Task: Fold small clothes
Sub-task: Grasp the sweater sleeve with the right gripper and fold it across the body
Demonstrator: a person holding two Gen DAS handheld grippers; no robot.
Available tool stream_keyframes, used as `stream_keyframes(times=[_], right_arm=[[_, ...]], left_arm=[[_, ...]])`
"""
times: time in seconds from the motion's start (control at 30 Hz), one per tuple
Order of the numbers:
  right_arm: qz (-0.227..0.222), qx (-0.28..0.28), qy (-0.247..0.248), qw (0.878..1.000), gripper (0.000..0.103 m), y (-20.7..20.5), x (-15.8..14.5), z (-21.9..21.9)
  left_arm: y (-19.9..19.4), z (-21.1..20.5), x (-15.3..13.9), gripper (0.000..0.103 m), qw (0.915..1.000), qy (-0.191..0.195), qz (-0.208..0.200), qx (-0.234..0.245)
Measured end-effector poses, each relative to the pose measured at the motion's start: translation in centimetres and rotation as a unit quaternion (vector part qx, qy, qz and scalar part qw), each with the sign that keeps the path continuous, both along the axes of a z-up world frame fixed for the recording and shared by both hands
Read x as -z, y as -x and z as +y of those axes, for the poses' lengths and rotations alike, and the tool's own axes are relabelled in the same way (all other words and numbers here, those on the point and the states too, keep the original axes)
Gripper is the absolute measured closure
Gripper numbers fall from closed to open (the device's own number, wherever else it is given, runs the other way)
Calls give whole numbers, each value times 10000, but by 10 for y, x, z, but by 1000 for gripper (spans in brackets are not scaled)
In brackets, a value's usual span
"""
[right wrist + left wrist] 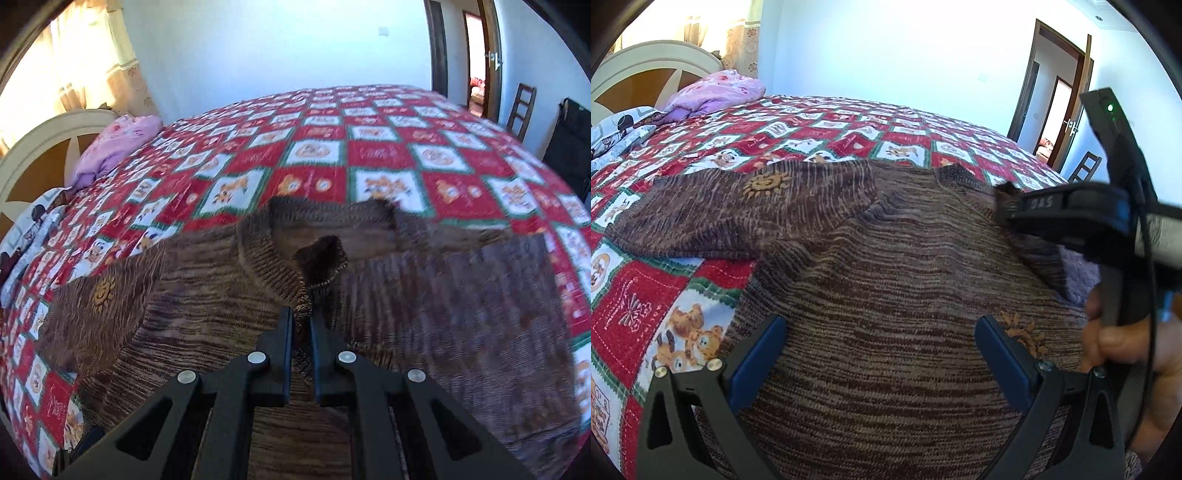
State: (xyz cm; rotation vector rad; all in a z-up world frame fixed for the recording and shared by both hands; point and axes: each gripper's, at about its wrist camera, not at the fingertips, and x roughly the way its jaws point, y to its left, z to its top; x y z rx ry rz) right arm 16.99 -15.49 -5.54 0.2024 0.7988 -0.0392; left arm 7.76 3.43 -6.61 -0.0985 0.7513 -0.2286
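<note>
Sweater [424, 314] edge pinched in right hand-held gripper [302, 321] angled downward; left hand-held gripper [879, 343] wide open, empty, above it.

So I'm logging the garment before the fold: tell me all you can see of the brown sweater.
The sweater is a brown, striped, fuzzy knit with a ribbed collar and small orange sun motifs. It lies spread on the quilt, one sleeve stretched out to the side. The right gripper is pinching a fold of knit just below the collar. The left gripper hangs open over the body.
</note>
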Motion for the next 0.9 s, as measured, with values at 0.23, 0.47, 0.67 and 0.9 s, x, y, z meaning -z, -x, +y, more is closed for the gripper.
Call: stream_keyframes(times=[0.23, 0.47, 0.67, 0.9], right_arm=[[-395, -392, -1484, 9874, 45, 29, -19, -34], [-196, 235, -553, 9980, 97, 66, -12, -62], [-100, -14, -776, 9969, 97, 86, 15, -32], [-237, -641, -812, 9944, 97, 95, 4, -1]], left_arm=[[0, -1, 0, 0, 10000, 27, -1, 7], [1, -1, 0, 0, 10000, 3, -3, -1], [0, -1, 0, 0, 10000, -1, -3, -1], [0, -1, 0, 0, 10000, 0, -7, -2]])
